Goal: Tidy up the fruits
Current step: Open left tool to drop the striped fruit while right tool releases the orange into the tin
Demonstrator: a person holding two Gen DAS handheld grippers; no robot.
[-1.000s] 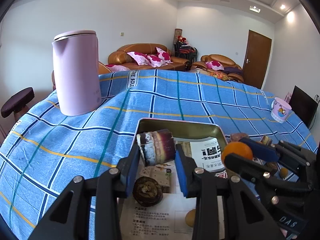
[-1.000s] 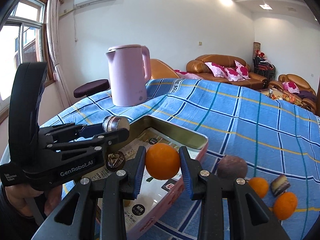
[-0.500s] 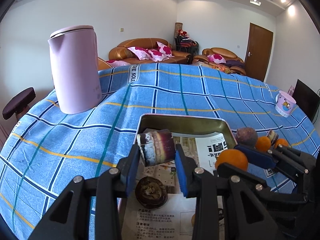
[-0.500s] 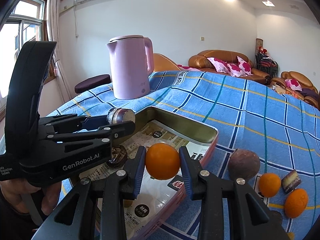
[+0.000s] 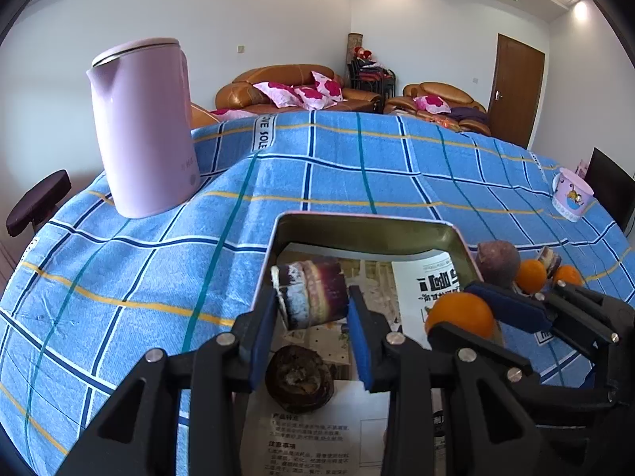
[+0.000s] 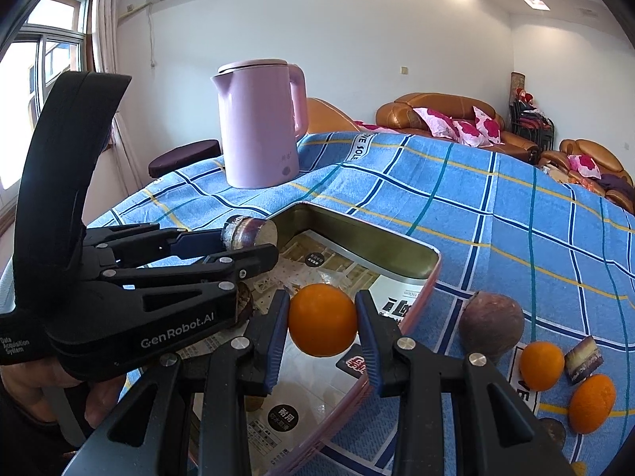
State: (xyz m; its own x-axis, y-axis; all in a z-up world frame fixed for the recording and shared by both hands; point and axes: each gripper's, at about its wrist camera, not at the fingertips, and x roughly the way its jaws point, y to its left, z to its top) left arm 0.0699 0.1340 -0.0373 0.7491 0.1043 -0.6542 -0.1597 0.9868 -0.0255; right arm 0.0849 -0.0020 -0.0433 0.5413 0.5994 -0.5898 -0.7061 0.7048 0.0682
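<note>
We hold 2 black tongs with blue pads above an open metal tin lined with printed paper, on a counter draped in a blue checked cloth. Our left tongs are clenched on a short cut piece of purple sugarcane, banded dark purple and pale, with a whitish cut end. Our right tongs are clenched on a round, smooth orange, held over the tin's right side. A wrinkled dark brown fruit lies inside the tin below the left tongs. On the cloth just right of the tin sit a dull purple passion fruit, 2 small oranges and another cane piece. A pink kettle stands toward the counter's far left edge.
</note>
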